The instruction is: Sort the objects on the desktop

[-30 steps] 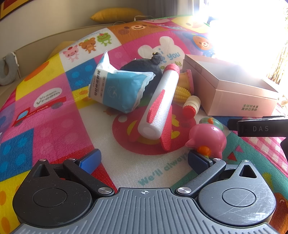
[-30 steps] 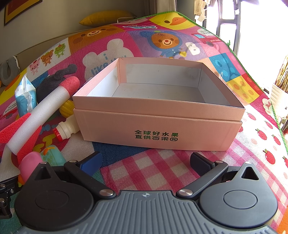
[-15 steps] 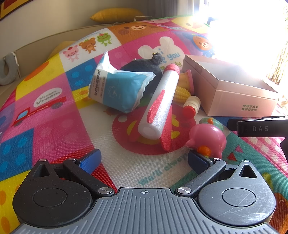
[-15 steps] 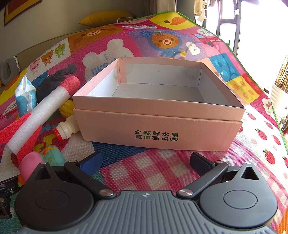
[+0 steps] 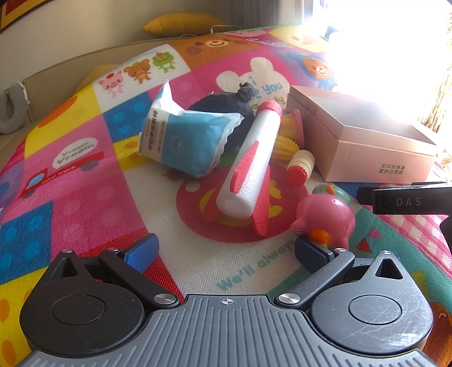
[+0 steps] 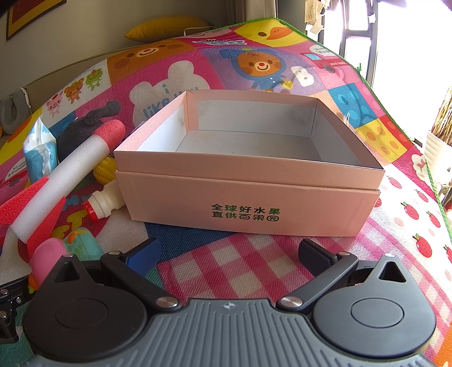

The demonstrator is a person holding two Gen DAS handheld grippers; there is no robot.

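Note:
A pile of objects lies on the colourful mat: a white and red foam rocket (image 5: 248, 166), a blue tissue pack (image 5: 189, 141), a black plush (image 5: 226, 108), a yellow corn toy (image 5: 285, 146), a small white bottle with a red cap (image 5: 301, 166), a pink pig toy (image 5: 327, 217) and a teal toy (image 5: 336, 192). An open pink box (image 6: 248, 180) stands empty to their right. My left gripper (image 5: 226, 249) is open, just short of the pile, its right finger beside the pig. My right gripper (image 6: 228, 251) is open and empty in front of the box.
The play mat (image 5: 70, 175) covers the whole surface. A yellow cushion (image 5: 183, 24) lies at the far edge by the wall. Bright window light washes out the right side. The right gripper's body (image 5: 406, 197) shows at the right of the left wrist view.

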